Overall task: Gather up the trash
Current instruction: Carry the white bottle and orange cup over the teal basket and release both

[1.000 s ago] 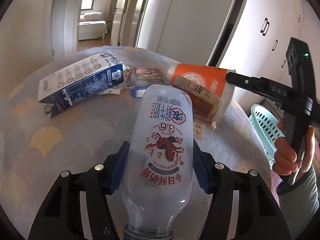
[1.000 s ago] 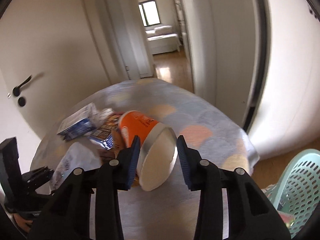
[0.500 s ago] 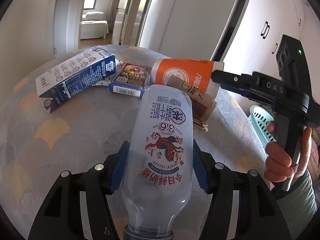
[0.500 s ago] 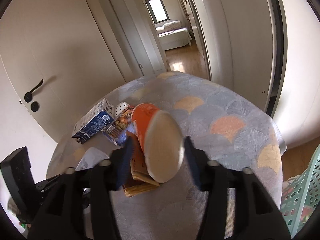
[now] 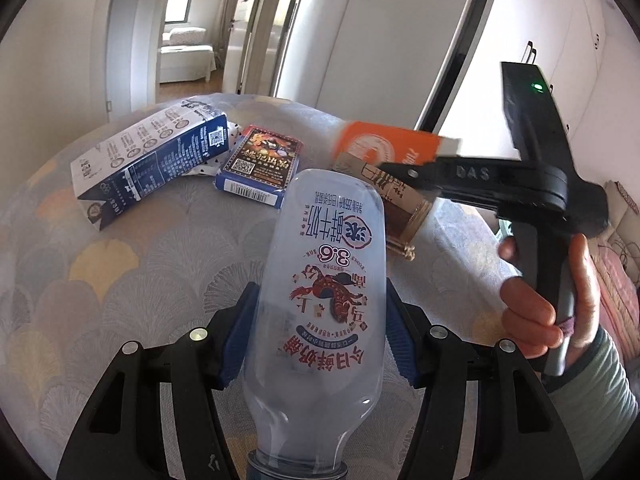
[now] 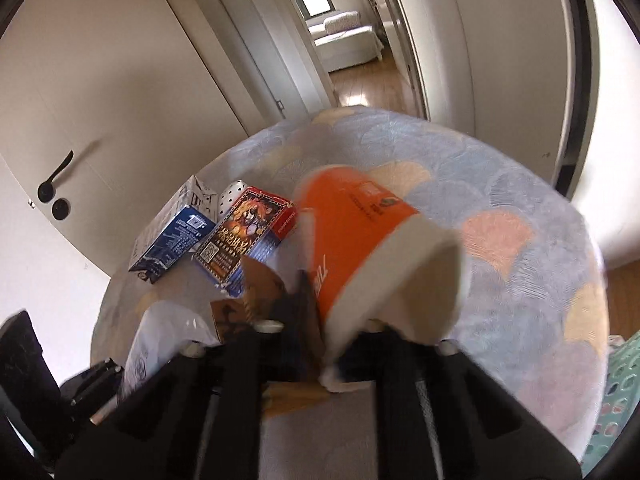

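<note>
Left wrist view, item 1: round table (image 5: 168, 264) under a fan-patterned cloth, the landmark for all entries. Item 2: mint perforated basket (image 6: 618, 392), off the table's edge by the floor; contents cannot be read. Item 3: clear milk bottle (image 5: 324, 296), neck toward the camera, apparently empty, clamped between the blue pads of the left gripper (image 5: 318, 340) above the table's near side. Item 4: blue-and-white carton (image 5: 152, 168), lying on the table's far side. Item 5: orange paper cup (image 6: 360, 244), blurred, pinched with its brown sleeve by the right gripper (image 6: 340, 336), lifted over the table's centre; jaws narrowed on it. Item 6: card box (image 5: 260, 164), touching the carton. Step in hand, by judgement: 2 pieces lifted, carry pending; next move calls for swinging both over the basket before releasing, grips unslackened.
</note>
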Demonstrator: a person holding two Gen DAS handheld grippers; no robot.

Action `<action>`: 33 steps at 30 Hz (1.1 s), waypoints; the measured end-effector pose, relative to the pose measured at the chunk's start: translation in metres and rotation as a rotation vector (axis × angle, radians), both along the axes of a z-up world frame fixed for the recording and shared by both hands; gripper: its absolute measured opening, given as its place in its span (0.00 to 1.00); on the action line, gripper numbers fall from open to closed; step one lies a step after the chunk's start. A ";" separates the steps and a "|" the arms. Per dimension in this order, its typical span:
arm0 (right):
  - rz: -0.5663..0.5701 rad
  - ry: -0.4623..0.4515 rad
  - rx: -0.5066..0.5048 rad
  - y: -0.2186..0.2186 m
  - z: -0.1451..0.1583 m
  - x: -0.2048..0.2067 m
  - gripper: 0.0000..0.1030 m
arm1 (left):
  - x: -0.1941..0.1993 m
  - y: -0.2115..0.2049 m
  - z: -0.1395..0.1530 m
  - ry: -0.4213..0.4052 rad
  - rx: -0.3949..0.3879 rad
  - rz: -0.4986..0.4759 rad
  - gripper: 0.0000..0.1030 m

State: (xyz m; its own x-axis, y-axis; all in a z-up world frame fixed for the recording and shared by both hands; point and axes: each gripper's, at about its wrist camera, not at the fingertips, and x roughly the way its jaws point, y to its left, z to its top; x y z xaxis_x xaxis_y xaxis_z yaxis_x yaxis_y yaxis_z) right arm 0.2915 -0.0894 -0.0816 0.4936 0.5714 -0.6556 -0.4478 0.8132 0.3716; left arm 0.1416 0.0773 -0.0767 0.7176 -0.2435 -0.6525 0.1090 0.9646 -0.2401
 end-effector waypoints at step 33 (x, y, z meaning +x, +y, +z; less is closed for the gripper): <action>-0.684 -0.149 -0.065 -0.298 0.071 -0.143 0.02 | 0.034 -0.249 0.088 -0.135 -0.099 -0.570 0.52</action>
State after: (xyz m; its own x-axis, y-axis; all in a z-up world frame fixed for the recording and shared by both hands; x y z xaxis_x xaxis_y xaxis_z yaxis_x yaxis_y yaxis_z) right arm 0.1489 -0.3876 -0.0105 0.8155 0.0626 -0.5754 0.1301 0.9489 0.2876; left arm 0.1756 -0.1713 0.0113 0.5312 -0.6698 -0.5189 0.6390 0.7188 -0.2738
